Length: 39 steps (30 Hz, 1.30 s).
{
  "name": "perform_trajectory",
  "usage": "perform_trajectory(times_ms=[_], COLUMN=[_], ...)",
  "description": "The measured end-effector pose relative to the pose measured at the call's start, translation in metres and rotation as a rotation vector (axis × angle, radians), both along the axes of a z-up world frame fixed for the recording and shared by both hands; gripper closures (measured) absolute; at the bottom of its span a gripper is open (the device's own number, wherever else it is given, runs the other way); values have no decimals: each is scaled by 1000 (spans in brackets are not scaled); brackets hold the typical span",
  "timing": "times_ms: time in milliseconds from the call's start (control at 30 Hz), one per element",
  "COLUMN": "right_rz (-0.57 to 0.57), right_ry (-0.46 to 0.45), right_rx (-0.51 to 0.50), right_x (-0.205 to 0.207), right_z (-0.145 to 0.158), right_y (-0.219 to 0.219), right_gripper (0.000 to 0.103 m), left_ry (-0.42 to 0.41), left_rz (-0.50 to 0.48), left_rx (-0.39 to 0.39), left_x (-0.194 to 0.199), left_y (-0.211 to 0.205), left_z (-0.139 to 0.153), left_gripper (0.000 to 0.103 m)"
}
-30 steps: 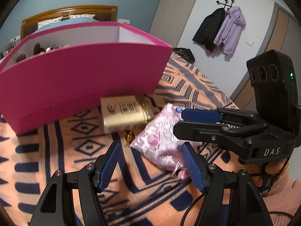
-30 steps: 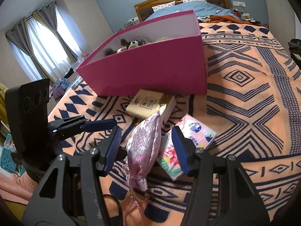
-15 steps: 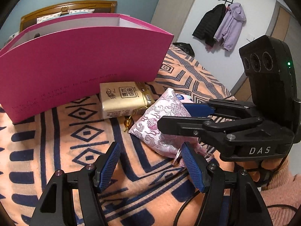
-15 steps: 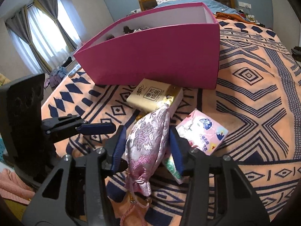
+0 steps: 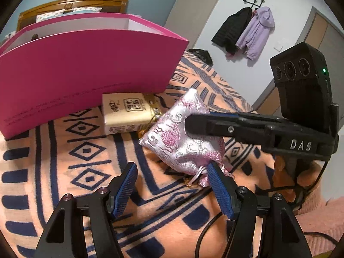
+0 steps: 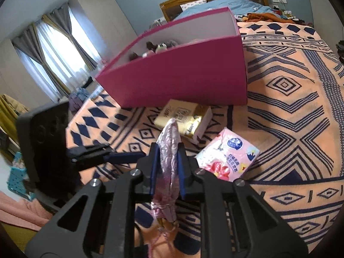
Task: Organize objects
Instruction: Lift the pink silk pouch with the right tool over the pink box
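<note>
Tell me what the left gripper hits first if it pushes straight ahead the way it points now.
Likely bare blanket: the left gripper aims down at it, open and empty. The brocade pouch, pinched by the right gripper, sits just right of that line, though depth is unclear.

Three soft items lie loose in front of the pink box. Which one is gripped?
The brocade pouch, pinched by the right gripper; gold tissue pack and pink tissue pack lie free.

A pink-and-silver brocade drawstring pouch, a cream-and-gold tissue pack and a pink floral tissue packet lie on the peach bedspread with navy diamond and stripe patterns, before a magenta cardboard box with white inside walls.
</note>
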State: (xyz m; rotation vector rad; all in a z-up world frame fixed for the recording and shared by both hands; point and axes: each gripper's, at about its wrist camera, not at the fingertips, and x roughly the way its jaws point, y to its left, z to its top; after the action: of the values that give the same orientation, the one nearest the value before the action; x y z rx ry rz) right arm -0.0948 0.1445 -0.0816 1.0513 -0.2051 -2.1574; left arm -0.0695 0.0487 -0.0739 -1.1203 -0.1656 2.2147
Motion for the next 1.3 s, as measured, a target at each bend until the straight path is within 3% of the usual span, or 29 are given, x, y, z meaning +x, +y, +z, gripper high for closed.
perform_trajectory(times_ms=[267,600,833,1300], right_rz=[2,-43,-53,-11], right_ry=[5,-51,-82,-44], right_rx=[-87,-108,-92,-204], right_x=[-3,-13,-16,-8], right_z=[13,-2,-12,13], right_y=[3,19,23,21], right_gripper=[87,87,79,79], left_ry=[-25,-80,-95,28], left_rz=[-59,-77,-67,-47], left_rx=[94,109,124,118], left_x=[-6,-22,-26,-13], left_y=[6,27,30,10], left_z=[5,-11,-15,25], left_gripper=[34,43,51,56])
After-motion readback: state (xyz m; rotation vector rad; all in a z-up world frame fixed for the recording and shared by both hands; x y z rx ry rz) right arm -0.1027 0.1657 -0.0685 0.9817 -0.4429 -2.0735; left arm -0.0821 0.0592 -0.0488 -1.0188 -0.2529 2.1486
